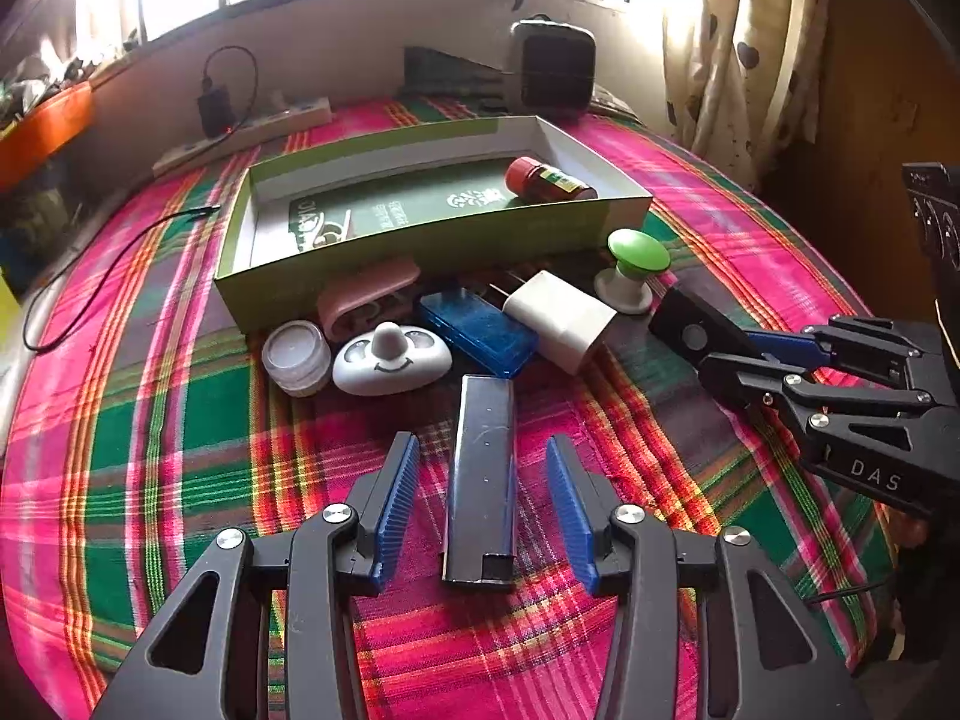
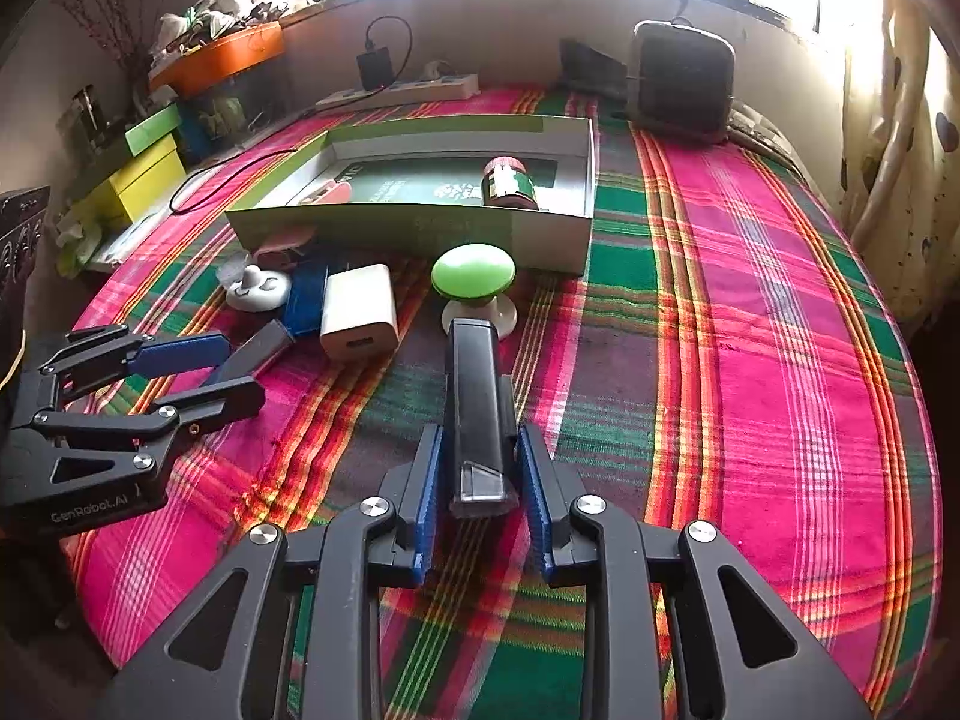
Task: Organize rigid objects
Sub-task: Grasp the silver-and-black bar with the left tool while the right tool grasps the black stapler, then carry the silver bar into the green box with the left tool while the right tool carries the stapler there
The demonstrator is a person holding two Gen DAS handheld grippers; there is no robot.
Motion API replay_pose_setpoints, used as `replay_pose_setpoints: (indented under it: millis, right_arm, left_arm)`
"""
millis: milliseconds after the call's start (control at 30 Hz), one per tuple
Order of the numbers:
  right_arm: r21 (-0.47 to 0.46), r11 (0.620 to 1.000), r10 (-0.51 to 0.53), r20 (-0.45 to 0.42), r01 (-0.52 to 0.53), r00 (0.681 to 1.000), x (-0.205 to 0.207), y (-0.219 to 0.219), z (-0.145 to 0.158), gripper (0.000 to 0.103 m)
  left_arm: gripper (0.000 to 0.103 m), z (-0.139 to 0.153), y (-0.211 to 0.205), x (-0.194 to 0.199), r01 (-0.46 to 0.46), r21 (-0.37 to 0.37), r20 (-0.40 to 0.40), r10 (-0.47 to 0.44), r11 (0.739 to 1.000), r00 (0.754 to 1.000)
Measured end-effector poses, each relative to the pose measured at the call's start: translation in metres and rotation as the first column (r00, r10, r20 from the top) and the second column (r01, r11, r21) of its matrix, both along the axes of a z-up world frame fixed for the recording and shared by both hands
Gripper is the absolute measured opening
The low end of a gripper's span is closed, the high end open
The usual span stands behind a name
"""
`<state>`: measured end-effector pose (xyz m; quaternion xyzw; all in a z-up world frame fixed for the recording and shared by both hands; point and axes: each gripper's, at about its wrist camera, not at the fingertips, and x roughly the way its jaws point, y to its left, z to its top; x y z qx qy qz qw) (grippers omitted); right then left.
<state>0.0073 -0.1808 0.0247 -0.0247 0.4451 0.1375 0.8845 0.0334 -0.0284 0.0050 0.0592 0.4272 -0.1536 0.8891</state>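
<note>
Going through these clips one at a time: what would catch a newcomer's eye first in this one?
The loud pink-and-green plaid cloth fills both views. On it, a green cardboard box holds a red-capped bottle, with small items clustered along its near side, the green knob brightest. The right tool grips a black device; the open left tool straddles a dark bar.

Pink-green plaid cloth [image 1: 180, 420], green knob [image 1: 638, 252], translucent blue case [image 1: 477, 324].
</note>
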Motion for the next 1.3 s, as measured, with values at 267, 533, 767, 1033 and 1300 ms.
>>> replay_pose_setpoints:
  millis: [267, 533, 767, 1033, 1300]
  right_arm:
    - [-0.007, 1.0, -0.002, 0.008, 0.002, 1.0, 0.003, 0.001, 0.0, 0.026]
    - [-0.012, 1.0, 0.0, 0.011, 0.0, 1.0, 0.002, 0.001, 0.0, 0.026]
    - [-0.002, 1.0, -0.002, 0.01, 0.002, 1.0, 0.002, -0.001, 0.0, 0.026]
    - [-0.005, 1.0, -0.005, 0.011, 0.005, 1.0, 0.001, 0.0, 0.0, 0.026]
    - [0.005, 1.0, -0.009, 0.015, 0.008, 1.0, 0.0, -0.001, 0.002, 0.025]
  left_arm:
    - [0.024, 0.0, 0.006, 0.0, -0.039, 0.004, 0.008, 0.039, 0.999, 0.999]
    - [0.022, 0.001, 0.008, -0.001, -0.051, -0.002, 0.011, 0.051, 0.999, 0.999]
    - [0.022, 0.001, 0.008, -0.001, -0.05, -0.007, 0.009, 0.05, 0.999, 0.999]
    - [0.022, 0.001, 0.009, -0.002, -0.054, -0.017, 0.004, 0.054, 0.998, 0.999]
    - [0.022, 0.002, 0.012, -0.002, -0.054, -0.042, -0.007, 0.054, 0.998, 0.999]
